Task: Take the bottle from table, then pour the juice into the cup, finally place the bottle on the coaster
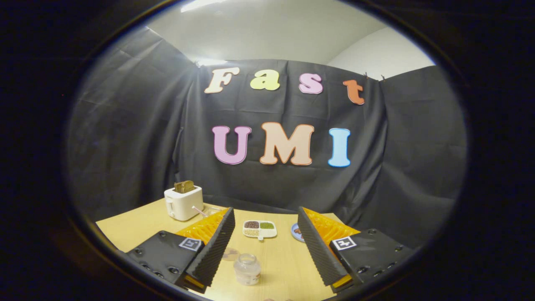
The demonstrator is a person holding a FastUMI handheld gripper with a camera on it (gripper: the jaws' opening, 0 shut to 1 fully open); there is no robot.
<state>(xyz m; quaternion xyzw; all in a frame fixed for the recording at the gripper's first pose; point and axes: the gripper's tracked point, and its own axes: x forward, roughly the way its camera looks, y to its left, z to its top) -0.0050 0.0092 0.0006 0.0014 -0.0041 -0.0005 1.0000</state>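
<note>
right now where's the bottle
In the gripper view the bottle stands upright on the table, untouched between the open jaws, nearer the left one, with the divided dish beyond it.

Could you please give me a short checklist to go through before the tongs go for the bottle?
1. Tongs open wide enough: ok, the fingers stand well apart with nothing held.
2. Bottle located: ok, a small clear container stands upright on the table, between the fingers and low in the gap.
3. Path to it free: ok, nothing lies between the fingers and it.
4. Coaster located: cannot tell, a faint round disc lies beside the left finger, partly hidden.
5. Cup located: cannot tell.
6. Bystanders kept clear: ok, the toaster, the divided dish and the blue plate sit farther back.
</note>
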